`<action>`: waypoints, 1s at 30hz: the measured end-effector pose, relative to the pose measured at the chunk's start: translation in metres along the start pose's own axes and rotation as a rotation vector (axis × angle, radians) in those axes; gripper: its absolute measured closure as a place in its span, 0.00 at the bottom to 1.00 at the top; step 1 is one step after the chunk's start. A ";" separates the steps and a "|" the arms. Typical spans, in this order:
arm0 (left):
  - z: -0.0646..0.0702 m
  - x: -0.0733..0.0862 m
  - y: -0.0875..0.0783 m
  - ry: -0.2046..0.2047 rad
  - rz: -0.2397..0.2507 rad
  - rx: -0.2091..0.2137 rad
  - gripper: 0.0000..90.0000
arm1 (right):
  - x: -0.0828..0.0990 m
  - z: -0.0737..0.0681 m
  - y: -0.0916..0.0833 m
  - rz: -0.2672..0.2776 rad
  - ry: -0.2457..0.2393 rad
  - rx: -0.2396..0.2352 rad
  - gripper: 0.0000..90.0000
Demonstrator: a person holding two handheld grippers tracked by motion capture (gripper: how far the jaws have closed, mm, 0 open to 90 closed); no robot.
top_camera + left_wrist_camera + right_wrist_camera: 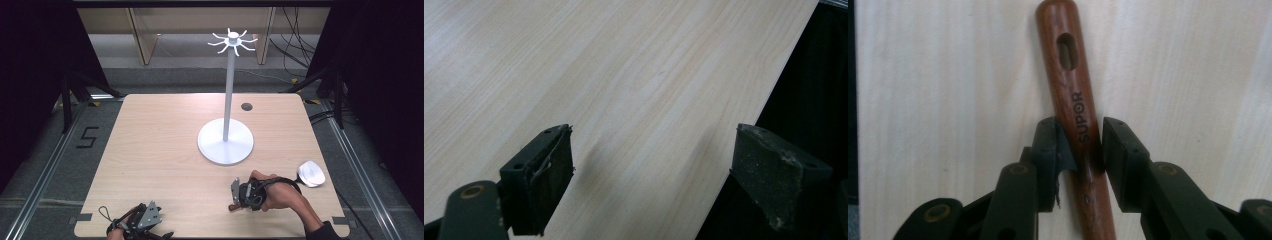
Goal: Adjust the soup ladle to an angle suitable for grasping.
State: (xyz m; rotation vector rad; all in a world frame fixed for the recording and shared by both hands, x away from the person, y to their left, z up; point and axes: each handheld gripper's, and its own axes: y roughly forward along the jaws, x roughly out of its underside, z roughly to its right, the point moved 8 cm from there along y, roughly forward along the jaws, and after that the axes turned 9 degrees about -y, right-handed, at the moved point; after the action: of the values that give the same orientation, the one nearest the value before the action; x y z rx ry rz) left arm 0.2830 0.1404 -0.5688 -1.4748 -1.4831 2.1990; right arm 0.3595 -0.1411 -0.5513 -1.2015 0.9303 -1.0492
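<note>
Two grippers in play. Right gripper has its fingers clamped on the wooden handle at 5 o'clock on the counter, likely so the handle's hole can go on the white hook stand. Left gripper idles at 7 o'clock, fingers apart, empty.

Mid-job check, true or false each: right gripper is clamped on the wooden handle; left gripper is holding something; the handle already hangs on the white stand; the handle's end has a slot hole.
1. The right gripper is shut on the wooden handle. True.
2. The left gripper holds something. False: its jaws stand open over bare table.
3. The handle hangs on the white stand. False: it lies low at the table, apart from the stand.
4. The handle's end has a slot hole. True.
</note>
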 end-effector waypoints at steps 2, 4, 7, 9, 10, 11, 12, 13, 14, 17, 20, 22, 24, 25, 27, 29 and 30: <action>0.000 0.000 0.000 -0.003 0.004 0.000 0.18 | 0.000 0.001 0.000 -0.004 0.016 0.011 0.78; 0.000 0.000 0.000 0.000 0.000 0.002 0.18 | -0.002 0.006 0.001 0.015 -0.039 0.018 0.81; 0.001 0.000 0.000 -0.003 0.003 0.002 0.18 | -0.001 0.006 0.000 0.007 0.034 0.024 0.82; 0.000 0.000 0.000 -0.001 0.002 0.003 0.18 | -0.001 0.007 -0.003 0.014 0.056 0.037 0.82; 0.000 0.000 0.000 -0.001 0.000 0.001 0.18 | -0.002 0.009 -0.004 0.033 0.045 0.047 0.82; 0.000 0.000 0.000 -0.002 0.001 0.002 0.18 | -0.003 0.012 -0.009 0.056 0.099 0.070 0.82; 0.001 0.000 0.000 -0.003 0.003 0.004 0.18 | -0.003 0.012 -0.009 0.056 0.099 0.070 0.82; 0.001 0.000 0.000 -0.002 0.003 0.005 0.18 | -0.004 0.021 -0.015 0.099 0.077 0.111 0.82; 0.000 0.000 0.000 -0.001 0.001 0.003 0.18 | -0.004 0.023 -0.019 0.118 0.110 0.134 0.82; 0.001 0.000 0.000 -0.003 0.004 0.005 0.18 | -0.002 0.021 -0.028 0.135 0.174 0.141 0.82; 0.001 0.000 0.000 -0.003 -0.001 0.003 0.18 | 0.000 0.026 -0.045 0.205 0.266 0.189 0.82; 0.002 0.000 -0.001 -0.001 0.000 0.005 0.18 | 0.001 0.033 -0.057 0.270 0.269 0.228 0.82; 0.002 0.000 0.000 -0.003 -0.002 0.007 0.18 | 0.008 0.039 -0.075 0.347 0.293 0.280 0.82; 0.001 0.000 0.001 0.002 -0.003 0.011 0.18 | 0.008 0.039 -0.075 0.347 0.293 0.280 0.82; 0.002 0.000 0.001 0.004 -0.004 0.013 0.18 | 0.015 0.041 -0.088 0.376 0.337 0.305 0.82; 0.002 0.000 0.001 0.000 0.000 0.011 0.18 | 0.020 0.043 -0.098 0.411 0.367 0.337 0.82; 0.001 0.000 0.001 0.000 -0.001 0.009 0.18 | 0.022 0.043 -0.101 0.423 0.375 0.340 0.82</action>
State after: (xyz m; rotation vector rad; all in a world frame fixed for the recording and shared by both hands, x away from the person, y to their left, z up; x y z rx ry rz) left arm 0.2825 0.1392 -0.5694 -1.4706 -1.4718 2.2021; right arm 0.3935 -0.1565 -0.4457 -0.5014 1.1764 -1.0473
